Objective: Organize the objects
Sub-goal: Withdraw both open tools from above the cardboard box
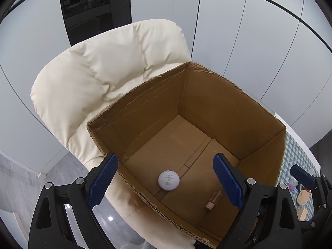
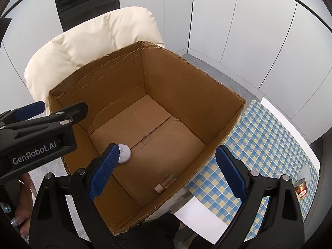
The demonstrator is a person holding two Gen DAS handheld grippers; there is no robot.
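Observation:
An open cardboard box (image 1: 207, 95) (image 2: 186, 87) sits on a cream padded chair (image 1: 99, 66) (image 2: 89, 33). On its floor lie a white round jar (image 1: 168, 180) (image 2: 124, 153) and a small clear bottle with a cork-coloured cap (image 1: 213, 201) (image 2: 165, 183). My left gripper (image 1: 166, 183) is open and empty above the box's near left rim; it also shows in the right wrist view (image 2: 51, 110). My right gripper (image 2: 167, 171) is open and empty above the box's near right corner; one of its fingers (image 1: 302, 175) shows in the left wrist view.
A table with a blue and yellow checked cloth (image 2: 267, 137) (image 1: 294, 155) stands right of the box. On it are a small brown tin (image 2: 300, 187), a white sheet (image 2: 203, 215) and small items (image 1: 303, 195). White cabinet panels (image 1: 238, 31) stand behind.

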